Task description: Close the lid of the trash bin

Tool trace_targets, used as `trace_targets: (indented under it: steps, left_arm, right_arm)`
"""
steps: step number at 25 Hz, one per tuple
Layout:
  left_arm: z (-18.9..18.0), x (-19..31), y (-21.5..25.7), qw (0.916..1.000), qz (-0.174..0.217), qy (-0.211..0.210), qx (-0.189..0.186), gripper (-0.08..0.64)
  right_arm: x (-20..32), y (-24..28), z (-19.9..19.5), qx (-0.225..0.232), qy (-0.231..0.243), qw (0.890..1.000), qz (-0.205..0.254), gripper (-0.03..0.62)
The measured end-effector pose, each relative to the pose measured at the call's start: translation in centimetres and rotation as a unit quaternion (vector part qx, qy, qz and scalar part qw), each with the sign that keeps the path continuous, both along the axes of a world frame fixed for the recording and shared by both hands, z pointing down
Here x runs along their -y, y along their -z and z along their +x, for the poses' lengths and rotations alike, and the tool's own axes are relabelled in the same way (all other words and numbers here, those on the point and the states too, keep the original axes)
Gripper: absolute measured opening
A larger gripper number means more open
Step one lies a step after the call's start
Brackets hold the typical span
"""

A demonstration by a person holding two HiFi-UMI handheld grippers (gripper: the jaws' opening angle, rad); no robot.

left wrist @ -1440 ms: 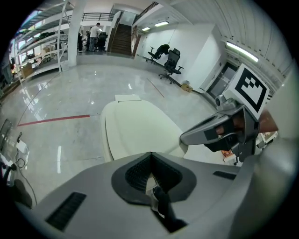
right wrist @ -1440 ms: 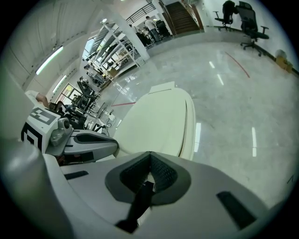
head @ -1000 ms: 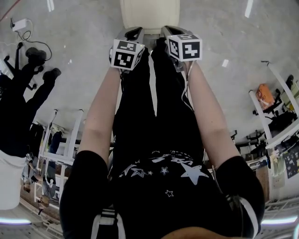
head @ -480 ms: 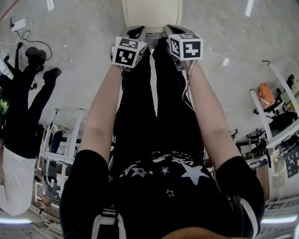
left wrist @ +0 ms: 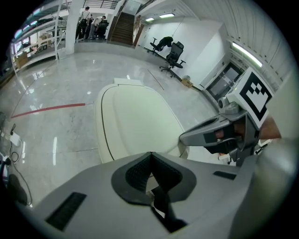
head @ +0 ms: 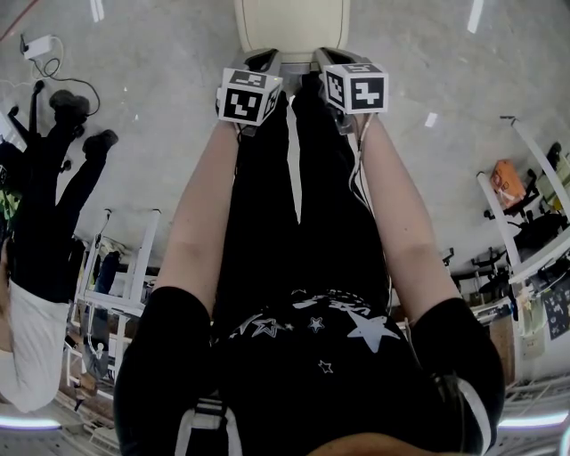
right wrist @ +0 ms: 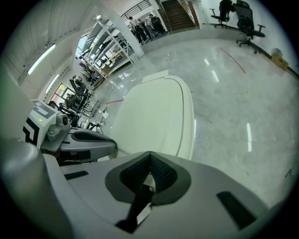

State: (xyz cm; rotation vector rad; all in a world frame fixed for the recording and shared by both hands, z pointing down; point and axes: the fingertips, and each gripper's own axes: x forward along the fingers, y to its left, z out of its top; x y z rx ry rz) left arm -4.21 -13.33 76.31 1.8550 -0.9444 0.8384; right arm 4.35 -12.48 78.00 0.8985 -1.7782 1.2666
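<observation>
The cream trash bin [head: 289, 27] stands on the grey floor just beyond both grippers, and its lid [left wrist: 135, 121] lies flat and closed on top. In the right gripper view the lid [right wrist: 156, 112] fills the middle, smooth and pale. My left gripper [left wrist: 150, 154] is shut with nothing in it, tips at the lid's near edge. My right gripper [right wrist: 150, 153] is also shut and empty, close beside it. In the head view the left gripper [head: 265, 61] and right gripper [head: 326, 57] sit side by side over the bin's near rim.
A person in black [head: 53, 205] stands at the left by white shelving racks [head: 125, 267]. A power adapter with a cable [head: 37, 46] lies on the floor. More racks and an orange bag [head: 505, 183] are at the right. Office chairs [left wrist: 175, 51] stand far off.
My left gripper has shifted slightly right, toward the right one. The lid stays flat. The bystander at the left has moved a little.
</observation>
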Motion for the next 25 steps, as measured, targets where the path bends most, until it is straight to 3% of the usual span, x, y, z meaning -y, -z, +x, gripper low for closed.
trace_targets:
  steps: [5,13,18,25]
  left_arm:
    - [-0.1,0.2,1.0,0.9998,0.007,-0.012,0.012,0.011]
    - [0.5,2.3,6.1,0.9986,0.051,-0.008,0.010,0.011]
    - [2.1,3.6,12.0,0.9940,0.109,0.002,0.002,0.011]
    - [3.0,4.8,22.0,0.9831,0.173,0.059,-0.010,0.011]
  right_arm:
    - [0.3,1.6,0.0,-0.009,0.018,1.000,0.004,0.006]
    - [2.8,6.6,0.9,0.003,0.016,0.999,0.043,0.006]
    - [4.1,10.9,2.4,0.020,0.008,0.997,0.074,0.006]
    - [5.1,19.6,4.5,0.052,-0.014,0.991,0.123,0.006]
